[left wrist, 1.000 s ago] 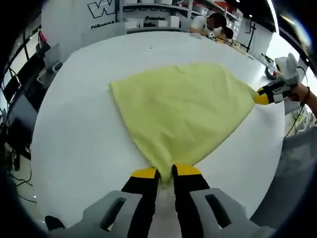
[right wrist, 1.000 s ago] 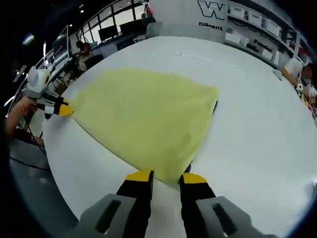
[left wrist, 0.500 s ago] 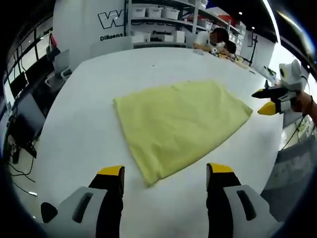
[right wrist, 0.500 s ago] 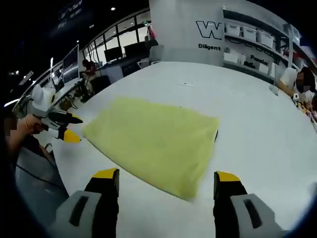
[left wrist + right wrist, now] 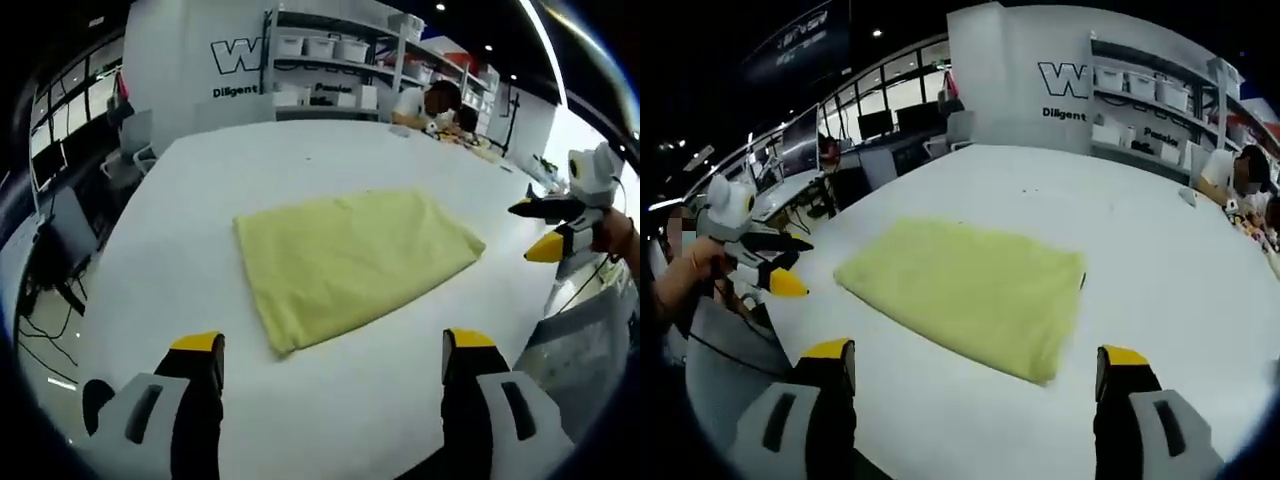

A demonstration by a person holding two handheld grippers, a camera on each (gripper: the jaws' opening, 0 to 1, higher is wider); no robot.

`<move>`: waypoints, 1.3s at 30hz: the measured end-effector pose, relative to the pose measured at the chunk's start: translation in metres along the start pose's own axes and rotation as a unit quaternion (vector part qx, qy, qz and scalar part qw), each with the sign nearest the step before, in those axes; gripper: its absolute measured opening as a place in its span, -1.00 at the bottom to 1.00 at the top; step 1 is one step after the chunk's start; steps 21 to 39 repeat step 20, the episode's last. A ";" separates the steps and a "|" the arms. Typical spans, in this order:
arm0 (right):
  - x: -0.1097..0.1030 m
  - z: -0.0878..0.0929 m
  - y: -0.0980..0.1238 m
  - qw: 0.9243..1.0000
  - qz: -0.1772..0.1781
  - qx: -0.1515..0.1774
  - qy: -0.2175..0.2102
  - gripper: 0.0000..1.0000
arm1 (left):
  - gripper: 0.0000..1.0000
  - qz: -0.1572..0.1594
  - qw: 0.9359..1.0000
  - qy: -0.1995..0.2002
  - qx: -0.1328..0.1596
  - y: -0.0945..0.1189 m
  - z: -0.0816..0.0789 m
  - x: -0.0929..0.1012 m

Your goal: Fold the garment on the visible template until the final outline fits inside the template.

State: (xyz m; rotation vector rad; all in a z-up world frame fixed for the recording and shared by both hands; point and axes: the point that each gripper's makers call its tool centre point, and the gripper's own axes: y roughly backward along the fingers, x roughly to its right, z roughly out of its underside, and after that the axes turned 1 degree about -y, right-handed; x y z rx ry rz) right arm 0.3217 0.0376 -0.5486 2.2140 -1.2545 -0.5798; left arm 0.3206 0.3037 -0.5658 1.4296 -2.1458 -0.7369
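Note:
A yellow garment (image 5: 350, 260) lies folded flat as a rough rectangle in the middle of the white table (image 5: 170, 210). My left gripper (image 5: 332, 345) stands open just short of its near corner, touching nothing. The right gripper (image 5: 528, 230) hovers open off the cloth's right corner, held by a hand (image 5: 618, 235). In the right gripper view the garment (image 5: 970, 285) lies ahead of my open right gripper (image 5: 975, 353), and the left gripper (image 5: 798, 265) hangs open beyond the cloth's left corner. A thin dark edge (image 5: 1081, 281) peeks out at the cloth's right side.
The round white table (image 5: 1160, 250) has bare surface all around the cloth. Shelves with white bins (image 5: 330, 50) and a lettered wall (image 5: 1070, 80) stand behind. A person sits at a far desk (image 5: 435, 100). Desks with monitors (image 5: 800, 130) line the left side.
Both grippers have let go of the garment's corners, opened wide and drawn back and up. The cloth has settled flat on the table.

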 end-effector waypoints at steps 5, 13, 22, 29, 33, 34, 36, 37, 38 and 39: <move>-0.007 0.001 0.008 1.000 -0.005 0.006 0.004 0.99 | 0.98 0.000 1.000 0.006 0.005 0.006 0.001 0.002; -0.007 0.001 0.013 1.000 -0.002 0.010 0.007 0.99 | 0.98 -0.002 1.000 0.008 -0.003 0.010 0.006 0.005; -0.004 0.004 0.014 1.000 -0.002 0.008 0.005 0.99 | 0.98 -0.002 1.000 0.002 -0.009 0.013 0.009 0.006; -0.004 0.004 0.014 1.000 -0.002 0.008 0.005 0.99 | 0.98 -0.002 1.000 0.002 -0.009 0.013 0.009 0.006; -0.004 0.004 0.014 1.000 -0.002 0.008 0.005 0.99 | 0.98 -0.002 1.000 0.002 -0.009 0.013 0.009 0.006; -0.004 0.004 0.014 1.000 -0.002 0.008 0.005 0.99 | 0.98 -0.002 1.000 0.002 -0.009 0.013 0.009 0.006; -0.004 0.004 0.014 1.000 -0.002 0.008 0.005 0.99 | 0.98 -0.002 1.000 0.002 -0.009 0.013 0.009 0.006; -0.004 0.004 0.014 1.000 -0.002 0.008 0.005 0.99 | 0.98 -0.002 1.000 0.002 -0.009 0.013 0.009 0.006; -0.004 0.004 0.014 1.000 -0.002 0.008 0.005 0.99 | 0.98 -0.002 1.000 0.002 -0.009 0.013 0.009 0.006; -0.004 0.004 0.014 1.000 -0.002 0.008 0.005 0.99 | 0.98 -0.002 1.000 0.002 -0.009 0.013 0.009 0.006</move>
